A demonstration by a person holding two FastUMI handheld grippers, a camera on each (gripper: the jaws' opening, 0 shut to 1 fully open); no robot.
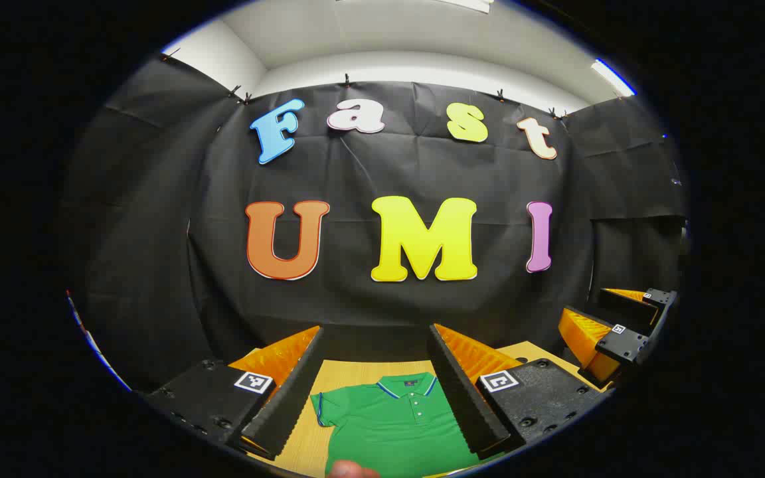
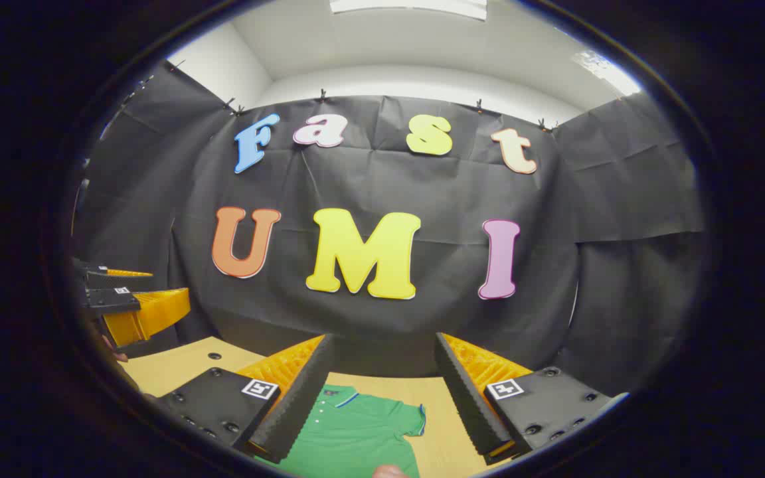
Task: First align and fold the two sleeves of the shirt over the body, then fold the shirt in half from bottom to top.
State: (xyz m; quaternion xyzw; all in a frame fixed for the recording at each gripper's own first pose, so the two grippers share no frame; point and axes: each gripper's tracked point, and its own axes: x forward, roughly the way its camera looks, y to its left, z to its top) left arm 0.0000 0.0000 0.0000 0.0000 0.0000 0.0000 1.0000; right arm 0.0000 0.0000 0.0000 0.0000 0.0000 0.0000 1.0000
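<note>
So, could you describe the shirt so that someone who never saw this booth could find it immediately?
Start at the black cloth wall, then look down to the wooden table in front of it. The shirt lies flat there, collar toward the wall, sleeves spread. It is the one soft green thing, a polo with a blue-edged collar and small white buttons.

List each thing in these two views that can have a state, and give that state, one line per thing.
Green polo shirt: lying flat on the wooden table, collar away from the cameras, sleeves spread, not yet folded.
Left gripper: open, fingers apart above the shirt, holding nothing.
Right gripper: open, above the shirt's sleeve side, holding nothing.
</note>
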